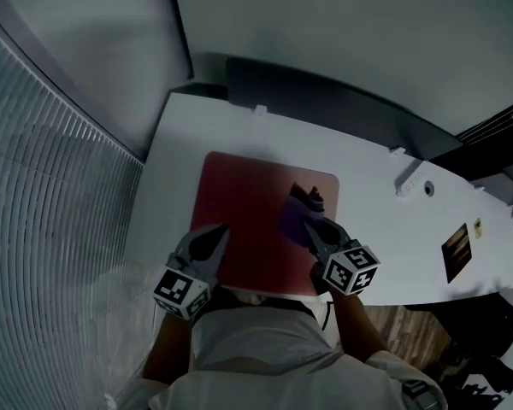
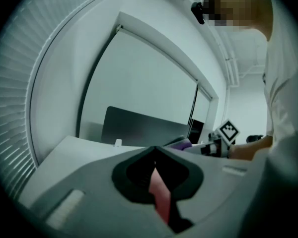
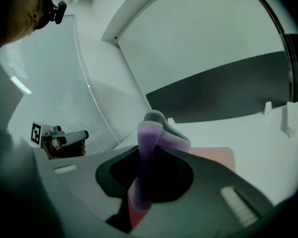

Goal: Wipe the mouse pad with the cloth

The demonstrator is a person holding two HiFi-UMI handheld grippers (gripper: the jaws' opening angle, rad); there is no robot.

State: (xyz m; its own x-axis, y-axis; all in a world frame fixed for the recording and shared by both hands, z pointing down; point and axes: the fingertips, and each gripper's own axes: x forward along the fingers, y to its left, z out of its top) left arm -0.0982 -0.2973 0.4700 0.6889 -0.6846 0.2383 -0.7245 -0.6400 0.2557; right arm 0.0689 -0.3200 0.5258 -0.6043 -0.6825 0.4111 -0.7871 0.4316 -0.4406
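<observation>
Pinching soft purple-grey cloth (image 1: pixel 296 215) in clamped right gripper (image 1: pixel 313 230), pressing onto red rectangular mouse pad (image 1: pixel 244 199) for wiping; bracing pad's left edge with closed, empty left gripper (image 1: pixel 217 231) (presumably against sliding).

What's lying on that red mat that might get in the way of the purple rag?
Nothing visible does. The fuzzy purple cloth, pinched in the right gripper, is already on the red rectangular mouse pad. The rest of the pad looks bare. Only the left gripper meets it, at its near left edge.
</observation>
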